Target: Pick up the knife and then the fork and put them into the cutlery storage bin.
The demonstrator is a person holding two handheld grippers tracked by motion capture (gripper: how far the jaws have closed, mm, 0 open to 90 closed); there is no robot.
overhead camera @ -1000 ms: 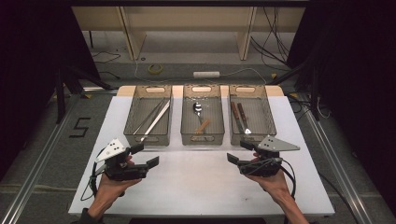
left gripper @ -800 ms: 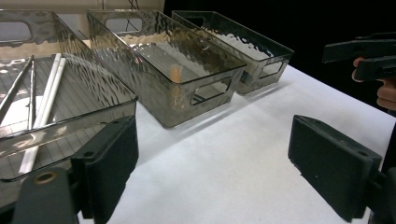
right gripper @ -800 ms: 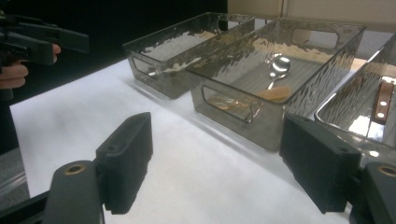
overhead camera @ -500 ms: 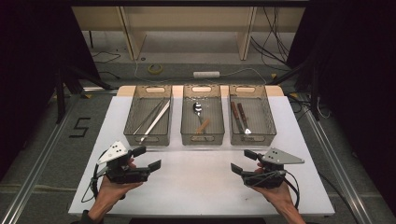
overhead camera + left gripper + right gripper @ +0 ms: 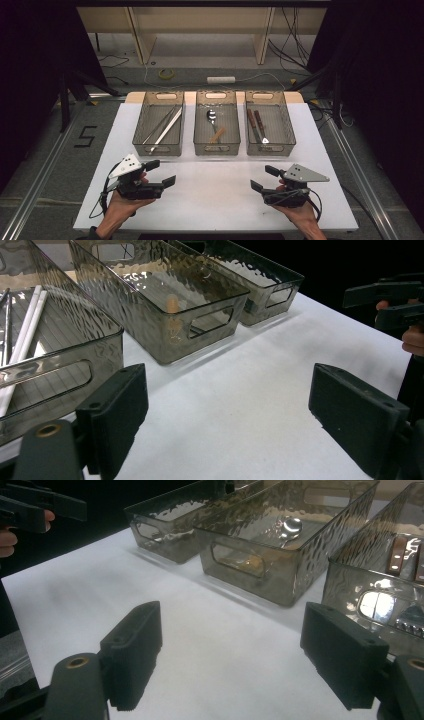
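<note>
I hold my left gripper [image 5: 162, 172] and right gripper [image 5: 263, 178] wide open and empty near the table's [image 5: 220, 200] front edge, with the cutlery sorted into three bins [image 5: 216, 148] along its far edge, so I judge nothing remains.

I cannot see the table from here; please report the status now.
Left gripper open, right gripper open, both empty above the white table. Three smoky transparent plastic bins hold cutlery. Nothing in the way.

Bright overhead light on white table [image 5: 215, 200], dark surroundings, soft focus
</note>
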